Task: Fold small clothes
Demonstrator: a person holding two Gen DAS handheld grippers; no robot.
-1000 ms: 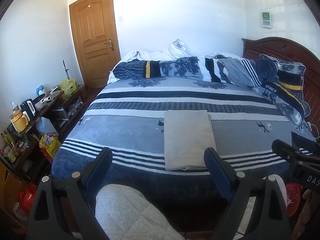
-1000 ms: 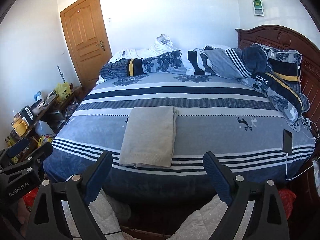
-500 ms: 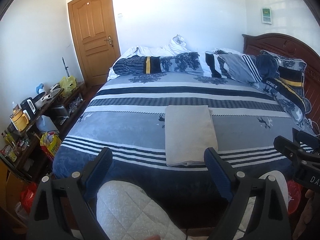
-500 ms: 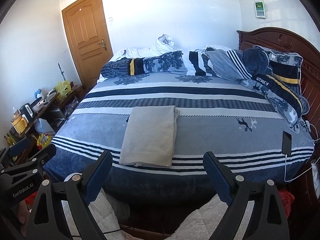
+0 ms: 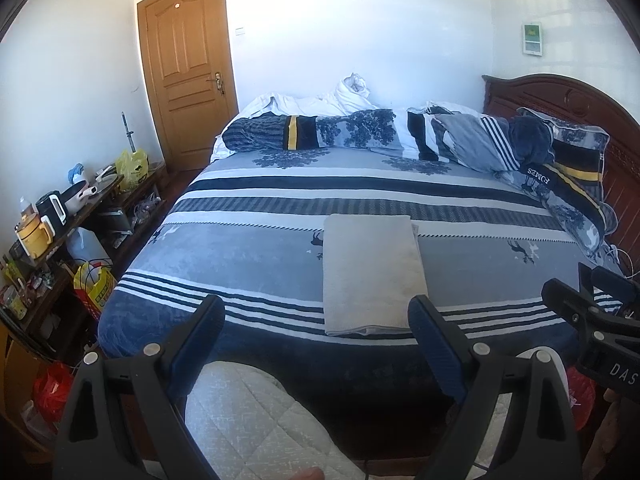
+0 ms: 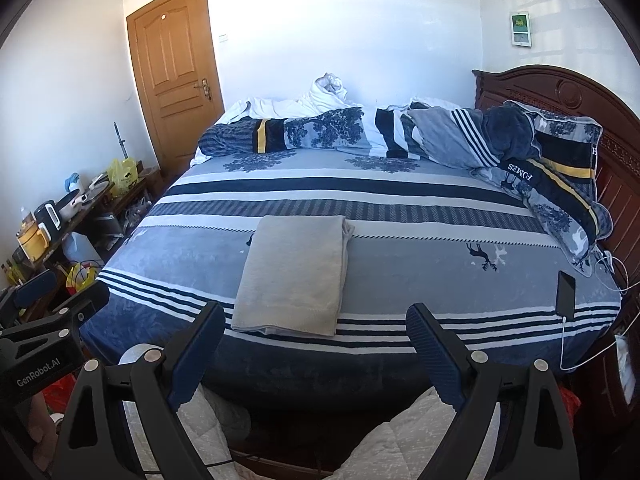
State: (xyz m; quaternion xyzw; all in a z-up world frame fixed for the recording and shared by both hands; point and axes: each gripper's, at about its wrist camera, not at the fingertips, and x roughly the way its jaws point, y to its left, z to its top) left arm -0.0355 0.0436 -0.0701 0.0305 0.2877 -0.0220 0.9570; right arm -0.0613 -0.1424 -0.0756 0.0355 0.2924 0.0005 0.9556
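Note:
A beige garment [image 5: 370,272] lies folded into a flat rectangle near the front edge of the bed's striped blue cover [image 5: 248,240]; it also shows in the right wrist view [image 6: 294,274]. My left gripper [image 5: 316,320] is open and empty, held back from the bed's front edge, short of the garment. My right gripper [image 6: 314,324] is open and empty too, also back from the bed. Each gripper shows at the edge of the other's view: the right one [image 5: 592,320] and the left one [image 6: 44,328].
Rolled bedding and pillows [image 5: 360,132] line the far side and the headboard [image 6: 560,92] at right. A phone on a charging cable [image 6: 566,294] lies at the bed's right front corner. A cluttered low shelf [image 5: 60,216] stands left, a wooden door [image 5: 186,68] behind.
Both grippers have drawn back and tilted slightly, so the bed sits a little lower and farther in view. The garment has not moved.

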